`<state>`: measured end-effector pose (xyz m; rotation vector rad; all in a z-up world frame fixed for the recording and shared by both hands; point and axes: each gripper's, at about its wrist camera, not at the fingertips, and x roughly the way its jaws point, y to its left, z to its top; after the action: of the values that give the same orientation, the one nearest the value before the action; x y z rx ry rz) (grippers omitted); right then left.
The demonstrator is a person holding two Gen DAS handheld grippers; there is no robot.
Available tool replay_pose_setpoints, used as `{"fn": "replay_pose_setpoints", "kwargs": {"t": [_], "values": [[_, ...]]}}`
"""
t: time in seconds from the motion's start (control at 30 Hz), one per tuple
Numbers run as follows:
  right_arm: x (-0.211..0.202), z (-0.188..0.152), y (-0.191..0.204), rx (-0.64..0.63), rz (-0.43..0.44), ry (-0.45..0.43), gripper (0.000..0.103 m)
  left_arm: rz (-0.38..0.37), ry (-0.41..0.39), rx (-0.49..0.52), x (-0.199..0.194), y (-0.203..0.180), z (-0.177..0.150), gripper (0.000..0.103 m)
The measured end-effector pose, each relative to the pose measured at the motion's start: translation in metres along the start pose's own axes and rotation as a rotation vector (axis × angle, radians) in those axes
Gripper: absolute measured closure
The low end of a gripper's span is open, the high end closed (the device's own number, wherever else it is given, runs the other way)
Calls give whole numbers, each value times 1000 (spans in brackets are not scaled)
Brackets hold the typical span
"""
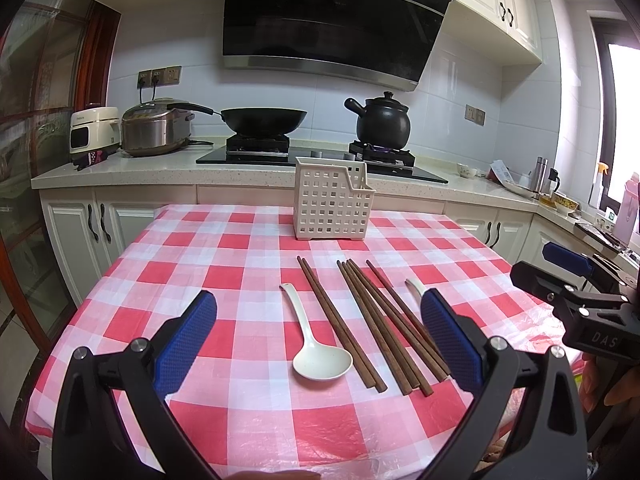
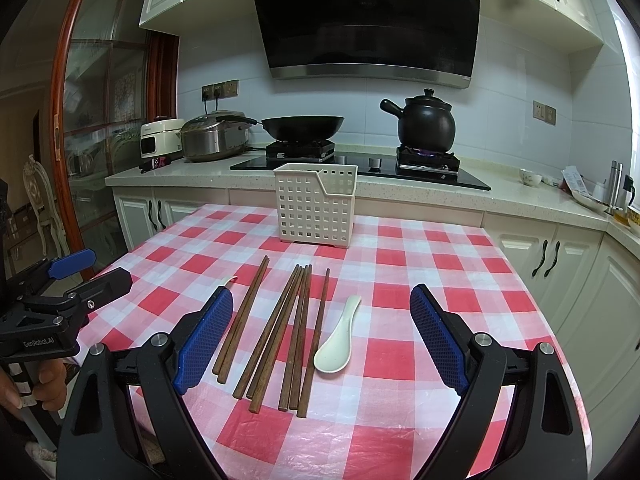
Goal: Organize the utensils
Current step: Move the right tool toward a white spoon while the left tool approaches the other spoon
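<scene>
On checked tablecloth: chopsticks, two spoons loose | basket behind | both tools spread wide, nothing held

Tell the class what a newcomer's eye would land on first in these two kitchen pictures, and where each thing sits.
The red-and-white checked tablecloth fills the foreground. On it brown chopsticks lie in a row between two cream spoons, with a white lattice utensil holder standing behind them. Beyond, a black clay pot sits over a lit burner under the dark range hood.
</scene>
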<state>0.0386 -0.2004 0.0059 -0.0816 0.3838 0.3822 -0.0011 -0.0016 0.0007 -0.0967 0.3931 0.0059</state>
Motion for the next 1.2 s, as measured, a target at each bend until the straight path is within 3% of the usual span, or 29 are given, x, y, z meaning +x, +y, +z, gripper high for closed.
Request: {"fn": "replay_pose_setpoints", "kwargs": {"t": [0.37,0.63,1.0,1.2], "values": [[11,-3,-7,23,-6,31,18,14,24,-18,9,9,1,4],[50,-6,-25,44,-9,95,18,-10,103,-21,43,18,4,4],[111,-12,-43,111,-3,224,18,25,230,-108,102,42,0,5],[141,-18,-48,133,-11,292,19,29,305,-98,132,42,-3,5]]}}
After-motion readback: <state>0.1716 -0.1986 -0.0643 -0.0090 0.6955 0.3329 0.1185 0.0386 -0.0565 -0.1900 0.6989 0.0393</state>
